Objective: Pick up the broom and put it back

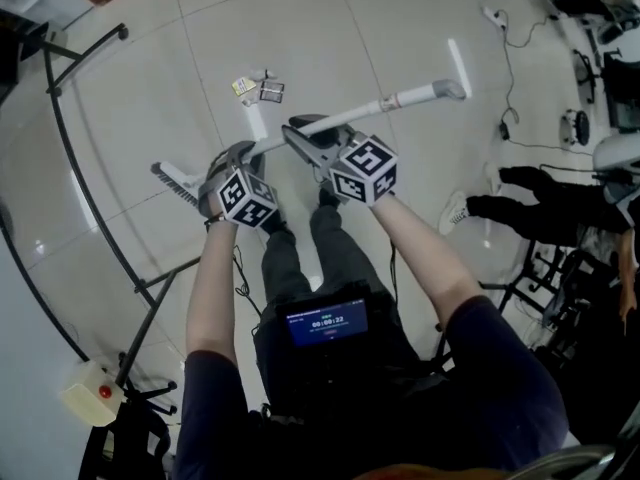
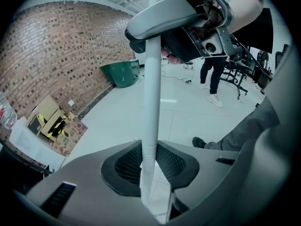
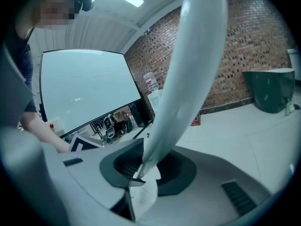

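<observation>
Though small, screen (image 1: 327, 322): 00:00:22; broom (image 1: 400, 99) beyond.

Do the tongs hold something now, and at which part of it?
Both hold the broom by its white pole: the left tongs close to the brush end, the right tongs near the middle.

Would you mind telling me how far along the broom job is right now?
Done: the broom is gripped. In hand: the left gripper and right gripper are both shut on its white pole. Whether it touches the floor is unclear. Left: putting it back.
</observation>
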A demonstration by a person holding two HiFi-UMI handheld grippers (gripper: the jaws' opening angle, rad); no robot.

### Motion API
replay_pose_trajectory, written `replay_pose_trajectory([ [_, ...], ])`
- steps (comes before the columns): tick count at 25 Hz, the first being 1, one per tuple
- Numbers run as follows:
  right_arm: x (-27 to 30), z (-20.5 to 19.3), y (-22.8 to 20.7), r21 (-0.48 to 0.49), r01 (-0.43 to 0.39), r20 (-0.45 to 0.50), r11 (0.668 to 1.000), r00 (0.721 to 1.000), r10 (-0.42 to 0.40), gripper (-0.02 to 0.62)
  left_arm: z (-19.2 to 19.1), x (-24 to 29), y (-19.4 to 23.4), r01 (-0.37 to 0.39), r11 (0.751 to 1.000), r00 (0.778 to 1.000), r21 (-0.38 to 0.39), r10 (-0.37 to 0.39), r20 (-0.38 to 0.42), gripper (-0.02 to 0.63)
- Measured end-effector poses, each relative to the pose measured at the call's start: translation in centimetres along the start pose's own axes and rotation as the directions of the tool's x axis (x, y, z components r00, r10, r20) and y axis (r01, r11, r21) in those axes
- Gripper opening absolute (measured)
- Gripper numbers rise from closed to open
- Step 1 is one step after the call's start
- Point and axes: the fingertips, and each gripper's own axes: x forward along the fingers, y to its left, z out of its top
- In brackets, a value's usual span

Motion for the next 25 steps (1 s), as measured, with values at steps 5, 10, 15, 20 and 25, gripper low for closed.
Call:
replay_pose_trajectory([
  [5,2.7,-4.2,-3.7,-0.011,-0.046,-0.047,0.999,0.998,0.045,0.101,-2.4,5.7,0.4,-0.028,0.999,0.997,-0.020,0.027,-0.070,0.087],
  [10,5.3,-9.2,-7.6,0.042,-0.063,-0.091,0.997,0.994,0.067,0.100,-5.2,11.5,-0.5,-0.010,1.000,0.993,-0.028,0.006,-0.116,0.087],
  [15,6.9,-13.7,-12.6,0.109,-0.013,-0.101,0.994,0.995,0.024,0.100,-6.2,17.4,-1.5,0.016,1.000,0.992,-0.019,-0.019,-0.128,0.087],
  [20,8.0,-18.1,-16.4,0.113,0.037,-0.108,0.993,0.994,-0.025,0.100,-7.4,23.2,-2.6,0.029,1.000,0.992,0.003,-0.029,-0.123,0.087],
  [25,8.9,-21.6,-20.5,0.133,0.079,-0.079,0.988,0.994,-0.069,0.100,-7.9,28.3,-3.5,0.033,0.999,0.994,0.021,-0.031,-0.100,0.086],
])
